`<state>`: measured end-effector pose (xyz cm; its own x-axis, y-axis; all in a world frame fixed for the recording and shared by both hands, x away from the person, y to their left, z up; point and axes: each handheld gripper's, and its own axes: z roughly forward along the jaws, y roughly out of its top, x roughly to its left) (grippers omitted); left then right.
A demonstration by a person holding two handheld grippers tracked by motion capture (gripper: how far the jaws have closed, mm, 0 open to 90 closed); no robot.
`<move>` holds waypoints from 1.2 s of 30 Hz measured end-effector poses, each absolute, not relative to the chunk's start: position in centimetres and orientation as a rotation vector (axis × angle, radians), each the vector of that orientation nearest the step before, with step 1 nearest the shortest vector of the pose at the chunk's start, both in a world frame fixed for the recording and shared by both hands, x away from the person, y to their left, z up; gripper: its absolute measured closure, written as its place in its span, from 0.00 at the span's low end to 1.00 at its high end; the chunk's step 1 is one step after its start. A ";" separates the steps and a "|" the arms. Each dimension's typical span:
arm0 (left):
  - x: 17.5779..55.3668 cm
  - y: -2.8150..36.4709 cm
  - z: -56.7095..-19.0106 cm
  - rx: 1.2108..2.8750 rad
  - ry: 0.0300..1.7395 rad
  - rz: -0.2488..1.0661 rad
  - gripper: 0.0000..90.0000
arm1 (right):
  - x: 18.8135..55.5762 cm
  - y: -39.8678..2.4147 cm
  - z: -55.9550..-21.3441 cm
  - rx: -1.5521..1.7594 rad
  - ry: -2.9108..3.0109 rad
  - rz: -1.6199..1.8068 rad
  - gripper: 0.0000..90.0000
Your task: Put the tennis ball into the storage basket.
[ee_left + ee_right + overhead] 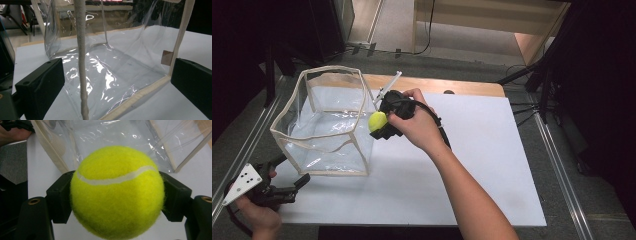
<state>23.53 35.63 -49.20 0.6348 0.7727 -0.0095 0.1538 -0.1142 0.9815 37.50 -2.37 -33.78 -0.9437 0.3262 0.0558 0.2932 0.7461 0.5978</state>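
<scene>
A yellow tennis ball is clamped between the jaws of my right gripper, held just outside the right wall of a clear plastic bag with cream fabric edging, near its top rim. The bag stands open on the white board, and nothing lies inside it. My left gripper is open at the board's near left corner, its jaws spread wide in front of the bag, a cream edge strip between them but untouched.
The white board lies on a wooden table. Metal rails run along both sides. Dark stands and cables crowd the far right. The board has free room right of the bag.
</scene>
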 end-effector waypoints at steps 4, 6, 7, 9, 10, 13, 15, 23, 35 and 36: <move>23.5 35.6 -49.2 1.632 0.778 0.627 0.00 | 37.5 -2.3 -33.2 0.514 2.886 0.986 0.26; 23.5 35.7 -49.2 1.633 0.778 0.627 0.00 | 37.6 -2.3 -33.0 0.509 2.887 0.983 0.26; 23.5 35.7 -49.2 1.631 0.777 0.628 0.00 | 37.7 -2.3 -32.8 0.510 2.887 0.977 0.26; 23.5 35.7 -49.2 1.630 0.780 0.628 0.00 | 37.8 -2.2 -32.6 0.494 2.889 0.993 0.26; 23.5 35.7 -49.2 1.631 0.780 0.628 0.00 | 37.8 -2.2 -32.5 0.508 2.890 0.990 0.26; 23.5 35.7 -49.2 1.631 0.781 0.627 0.00 | 38.0 -2.2 -32.1 0.509 2.891 0.988 0.26; 23.5 35.7 -49.2 1.630 0.781 0.628 0.00 | 38.1 -2.1 -31.8 0.493 2.884 0.993 0.26; 23.5 35.7 -49.2 1.628 0.783 0.628 0.00 | 38.3 -2.0 -30.5 0.499 2.883 1.001 0.26; 23.5 35.7 -49.2 1.627 0.784 0.627 0.00 | 38.6 -1.5 -28.8 0.491 2.872 1.004 0.26; 23.5 35.7 -49.2 1.626 0.785 0.627 0.00 | 38.6 -1.5 -28.8 0.489 2.875 1.002 0.26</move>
<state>23.53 35.72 -49.21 0.6314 0.7753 -0.0148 0.1571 -0.1092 0.9815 38.62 -1.46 -28.79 -0.9480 0.3145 0.0488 0.2767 0.7385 0.6149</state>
